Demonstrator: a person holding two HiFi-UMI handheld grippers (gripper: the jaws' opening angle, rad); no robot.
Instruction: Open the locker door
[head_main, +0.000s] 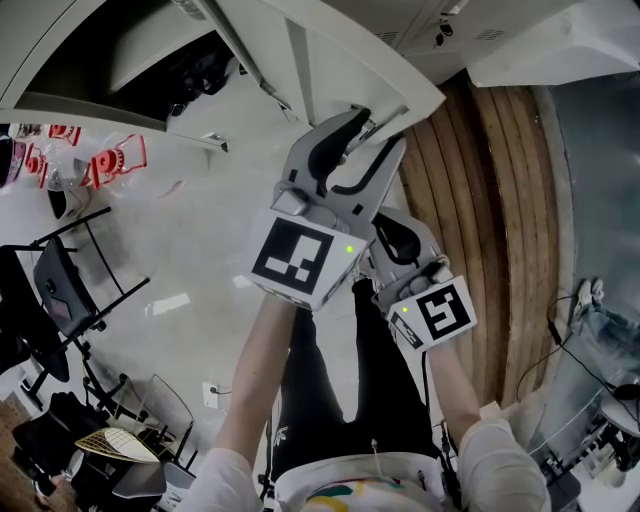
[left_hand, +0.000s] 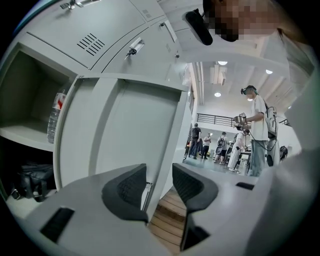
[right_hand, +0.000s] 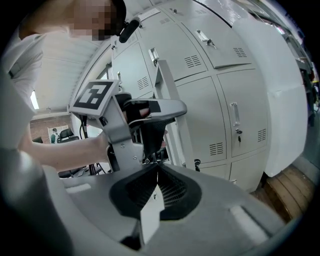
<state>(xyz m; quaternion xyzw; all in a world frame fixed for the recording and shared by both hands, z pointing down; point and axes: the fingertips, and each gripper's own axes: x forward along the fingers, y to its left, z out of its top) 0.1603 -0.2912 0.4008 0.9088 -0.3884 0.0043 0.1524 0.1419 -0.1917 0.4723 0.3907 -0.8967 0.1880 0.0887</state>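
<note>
Black ribbed pads (left_hand: 127, 190) of the left hand-held gripper (left_hand: 159, 186) stand apart, and the free edge of the door (left_hand: 130, 130) runs up between them. A gap shows on each side of that edge, so the jaws seem not to press it, though the wide lens makes this hard to judge.

The right hand-held gripper (right_hand: 157, 169) is closed, its pads meeting tip to tip with nothing between them. In the head view it sits just beside the left one, nearer the person's body, and a bare forearm reaches up to each.

The door is swung well out from the locker (left_hand: 20, 100) and turns its pale grey inner face and folded rim toward the left hand-held gripper. In the right gripper view it shows edge-on, with the left hand-held gripper set at that edge.

Behind the door the open compartment holds a bottle (left_hand: 56, 117) standing upright on a shelf, and a black bag (left_hand: 32, 180) lies in the space below. Wooden boards (left_hand: 167, 215) run along the foot of the lockers. Neighbouring doors (right_hand: 235, 125) are closed, each with vent slots and a latch.

Farther off, several people (left_hand: 255, 130) stand in a bright hall under ceiling lights. In the head view a black chair (head_main: 65, 290) stands on the pale floor (head_main: 200, 240), well to the person's left.
</note>
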